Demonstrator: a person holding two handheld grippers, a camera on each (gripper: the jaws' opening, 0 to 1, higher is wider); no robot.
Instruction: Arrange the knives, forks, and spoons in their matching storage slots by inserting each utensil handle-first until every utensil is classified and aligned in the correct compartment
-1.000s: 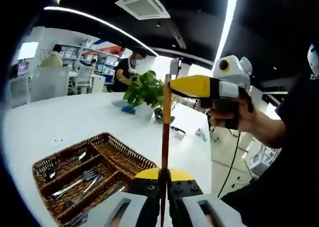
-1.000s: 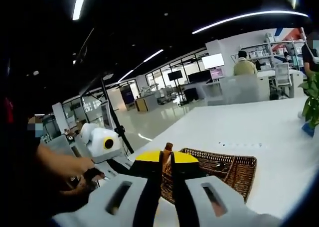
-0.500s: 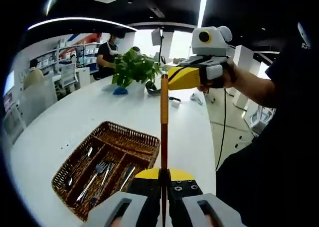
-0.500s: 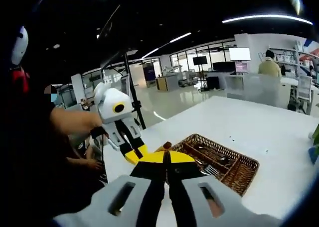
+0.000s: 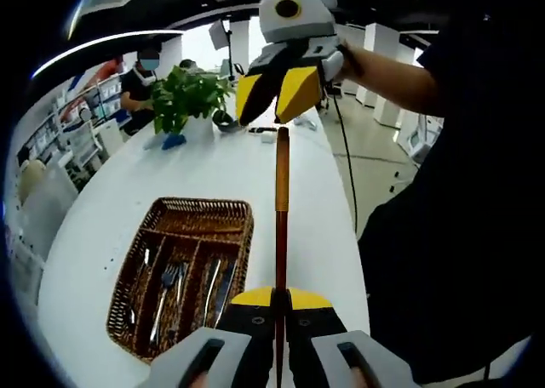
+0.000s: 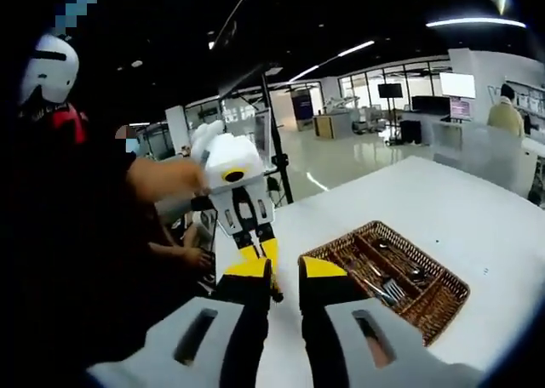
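My left gripper [image 5: 279, 299] is shut on a long wooden-handled utensil [image 5: 281, 201] that stands straight up from its jaws; the utensil's head is hidden. My right gripper [image 5: 266, 116] hangs open just above the handle's tip, held by a hand. In the right gripper view its own jaws [image 6: 285, 271] stand apart, and the handle's end [image 6: 274, 289] shows in the gap. Beyond them is the left gripper [image 6: 257, 253]. The wicker cutlery basket [image 5: 200, 203] lies on the white table, with a fork [image 5: 168, 277], spoons and knives in its slots.
A potted plant [image 5: 183, 99] and small items stand at the table's far end, where a person [image 5: 140, 65] works. The table edge [image 5: 345, 235] runs close on the right, with the person's dark clothing beside it. The basket [image 6: 438, 316] lies right of my right jaws.
My right gripper has opened and let go of the handle's end. Both views have swung, so the basket now lies more below the grippers.
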